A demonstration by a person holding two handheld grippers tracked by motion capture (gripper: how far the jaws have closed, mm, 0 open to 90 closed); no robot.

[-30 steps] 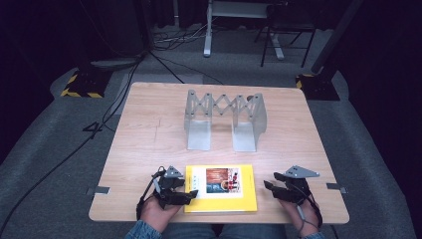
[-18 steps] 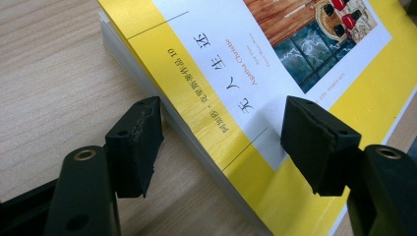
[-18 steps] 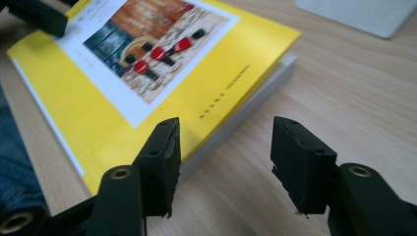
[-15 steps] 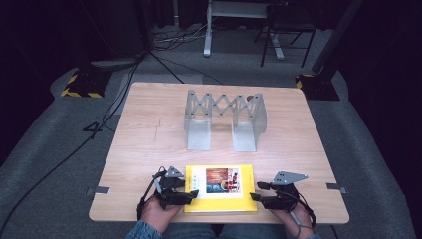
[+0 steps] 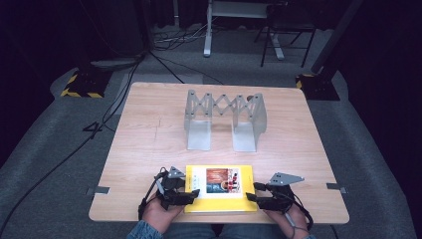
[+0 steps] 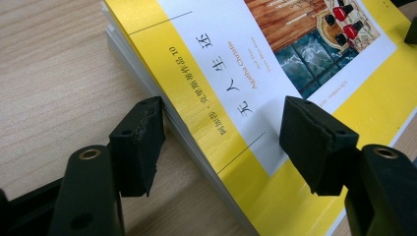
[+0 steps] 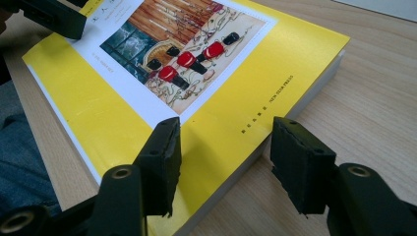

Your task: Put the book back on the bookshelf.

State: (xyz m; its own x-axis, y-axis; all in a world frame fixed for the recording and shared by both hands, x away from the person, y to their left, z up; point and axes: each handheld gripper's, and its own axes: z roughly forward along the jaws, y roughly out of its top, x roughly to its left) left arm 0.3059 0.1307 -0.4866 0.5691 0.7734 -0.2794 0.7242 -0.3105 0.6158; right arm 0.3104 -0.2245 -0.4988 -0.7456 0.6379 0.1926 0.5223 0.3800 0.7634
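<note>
Having closed in, right tool (image 5: 252, 192) astride yellow book's (image 5: 219, 204) edge.

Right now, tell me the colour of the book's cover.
The book's cover is bright yellow around a white panel with a picture of red-coated toy soldiers, best seen in the right gripper view.

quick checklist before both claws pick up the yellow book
1. Left claw open, straddling the book's edge: ok.
2. Right claw open, one jaw over the cover, one beside the edge: ok.
3. Book flat on the table, closed: ok.
4. Jaws actually gripping the book: not ok, both are apart.
5. Metal rack standing apart from the book: ok.
6. Lower jaws able to slide under the book: cannot tell.
</note>
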